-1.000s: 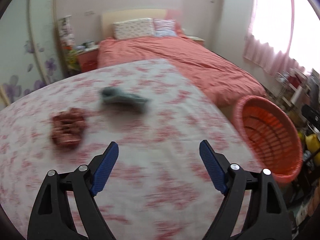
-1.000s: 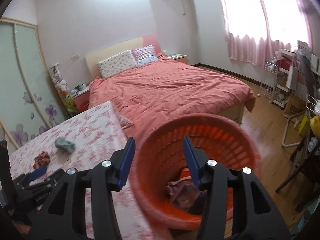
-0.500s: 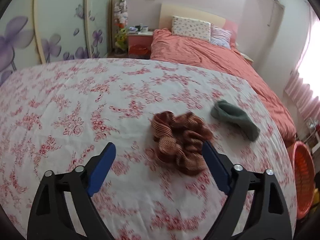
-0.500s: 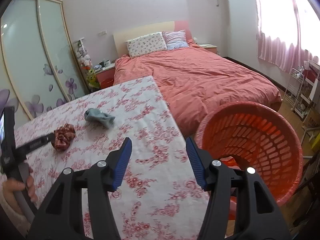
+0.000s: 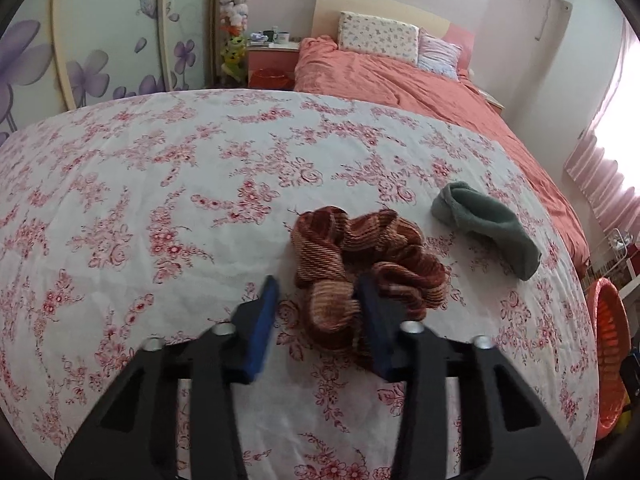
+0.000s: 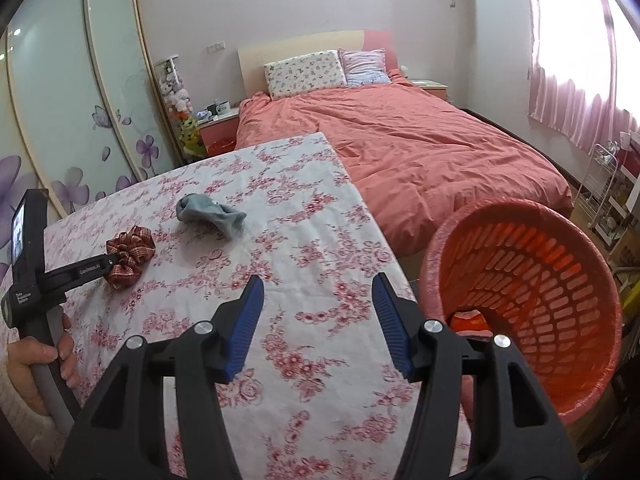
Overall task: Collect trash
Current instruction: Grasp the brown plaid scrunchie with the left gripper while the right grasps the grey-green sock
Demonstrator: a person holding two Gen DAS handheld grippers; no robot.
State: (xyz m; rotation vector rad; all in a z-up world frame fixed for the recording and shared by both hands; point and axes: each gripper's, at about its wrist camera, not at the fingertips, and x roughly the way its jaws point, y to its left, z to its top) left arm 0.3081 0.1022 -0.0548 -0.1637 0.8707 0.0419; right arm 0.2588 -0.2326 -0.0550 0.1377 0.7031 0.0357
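Note:
A crumpled red-brown striped cloth (image 5: 360, 256) lies on the floral tablecloth (image 5: 160, 200). My left gripper (image 5: 318, 304) stands around its near end, jaws partly closed with the cloth's end between the blue pads; a gap shows beside the left pad. The cloth also shows in the right wrist view (image 6: 130, 252). A grey-green sock (image 5: 488, 226) lies to its right, also in the right wrist view (image 6: 210, 212). My right gripper (image 6: 318, 312) is open and empty above the table's right edge, next to the orange basket (image 6: 528, 300).
The orange basket stands on the floor off the table's right edge, with some items inside; it shows at the left view's right edge (image 5: 608, 320). A bed with a coral cover (image 6: 420, 148) lies behind the table. A white wire rack (image 6: 604, 184) stands at the right.
My left gripper has moved forward onto the striped cloth and its jaws have narrowed around the cloth's end. My right gripper has swung left away from the basket toward the table.

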